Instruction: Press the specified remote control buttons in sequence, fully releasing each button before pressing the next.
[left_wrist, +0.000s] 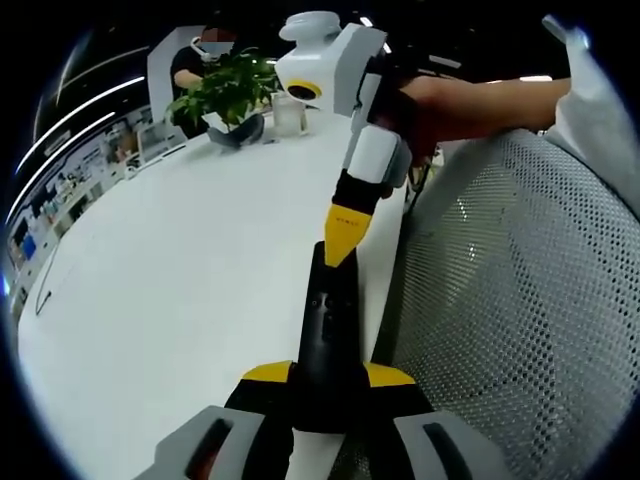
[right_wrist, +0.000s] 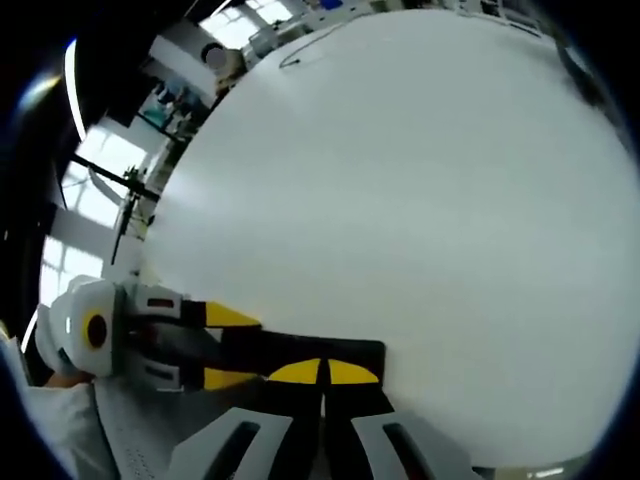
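**At table edge: remote clamped by left gripper, right gripper tips on its upper end**

Near the table's edge, the left gripper (left_wrist: 328, 385) holds the black remote control (left_wrist: 327, 330) by its lower end. Its yellow-tipped jaws sit tight against both sides of the body, so the fingers are narrow and holding the remote. The remote extends forward from the jaws, lengthwise along the edge of the white table (left_wrist: 180, 290).

Left gripper view: the right gripper (left_wrist: 342, 247) enters from above, angled steeply down, with its white body high and its yellow tip low. The tip meets the far end of the remote; whether it actually presses a button is too small to tell. A person's hand (left_wrist: 430, 105) grips the right gripper's body, and the forearm runs off to the right, roughly level. A white mesh surface (left_wrist: 520, 300) lies just beside the table on the right. A green potted plant (left_wrist: 228, 90) stands at the far end of the table.

Right gripper view: its own two yellow tips (right_wrist: 322, 372) sit side by side, nearly touching, with only a thin gap, so the fingers are narrow and hold nothing. They rest against the remote control (right_wrist: 300, 350), which lies across the view. The left gripper (right_wrist: 215, 347) comes in from the left, its yellow jaws on either side of the remote.
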